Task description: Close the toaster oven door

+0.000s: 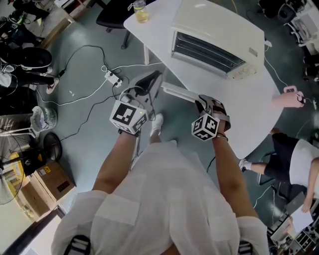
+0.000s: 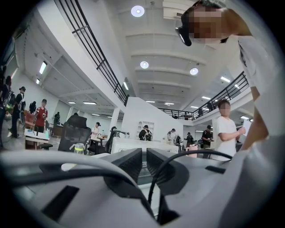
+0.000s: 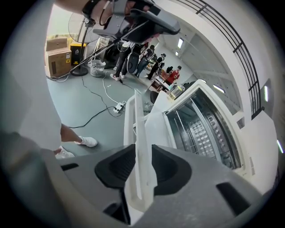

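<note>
Looking down from the head view, the oven [image 1: 214, 35] sits on a white table [image 1: 259, 114] with its door [image 1: 177, 93] dropped open over the table's near edge. The right gripper [image 1: 202, 103] meets the door's free edge. The left gripper [image 1: 153, 78] hangs beside it over the floor [image 1: 89, 134], apart from the door. A jar [image 1: 141, 11] of yellowish liquid stands at the table's far end. Only this view shows the whole layout: a power strip [image 1: 113, 77] and cables on the grey floor, a fan [image 1: 42, 117] and a box [image 1: 50, 182] at the left.

The left gripper view looks level across the table. Its jaws stand close together with only a thin slit between them, and they hold nothing. Behind them the oven shows as a low white block, with the jar at its left. This view alone takes in the room: a high white hall with round ceiling lights, a railed gallery, a dark chair [image 2: 73, 133], and people standing about.

The right gripper view settles the grip. The door's white edge runs straight between the jaws, and both pads press on it. Past the door the oven's cavity lies open, with a wire rack inside. The left gripper shows at the top of this view, with the fan, boxes and power strip beyond.
</note>
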`<state>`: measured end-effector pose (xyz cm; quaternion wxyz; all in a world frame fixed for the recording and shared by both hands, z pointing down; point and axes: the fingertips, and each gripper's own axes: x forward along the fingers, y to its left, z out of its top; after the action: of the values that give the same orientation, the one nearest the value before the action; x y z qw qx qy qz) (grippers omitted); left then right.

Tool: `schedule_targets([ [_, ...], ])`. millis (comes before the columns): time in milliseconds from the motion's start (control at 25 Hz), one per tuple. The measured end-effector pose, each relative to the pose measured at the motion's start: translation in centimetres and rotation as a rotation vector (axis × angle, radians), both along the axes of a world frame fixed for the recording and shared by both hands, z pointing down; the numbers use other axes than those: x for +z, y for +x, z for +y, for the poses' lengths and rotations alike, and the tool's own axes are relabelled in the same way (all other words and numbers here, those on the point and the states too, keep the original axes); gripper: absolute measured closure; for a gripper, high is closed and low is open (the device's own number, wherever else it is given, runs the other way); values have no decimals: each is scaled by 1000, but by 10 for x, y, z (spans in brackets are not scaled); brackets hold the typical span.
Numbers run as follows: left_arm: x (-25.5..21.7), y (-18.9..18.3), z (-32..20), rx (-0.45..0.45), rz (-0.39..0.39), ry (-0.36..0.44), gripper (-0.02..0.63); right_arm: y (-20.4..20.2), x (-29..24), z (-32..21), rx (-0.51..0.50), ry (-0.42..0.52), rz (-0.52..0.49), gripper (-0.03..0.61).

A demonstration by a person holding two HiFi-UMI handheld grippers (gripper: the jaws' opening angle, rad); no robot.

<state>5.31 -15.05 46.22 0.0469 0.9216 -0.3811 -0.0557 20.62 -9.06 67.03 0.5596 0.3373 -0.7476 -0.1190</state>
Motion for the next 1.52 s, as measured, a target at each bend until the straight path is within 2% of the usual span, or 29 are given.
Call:
schedule_targets([
  [320,1,1,-6,11,-2,-4,591,4,9,-3,2,-20,37,488],
  [920,0,-3,-13,12,16,-14,591,4,13,-1,15,-47,28,531],
  [1520,-9,-7,-20,2,12,4,591,5,-18,-12,20,18,34,541],
])
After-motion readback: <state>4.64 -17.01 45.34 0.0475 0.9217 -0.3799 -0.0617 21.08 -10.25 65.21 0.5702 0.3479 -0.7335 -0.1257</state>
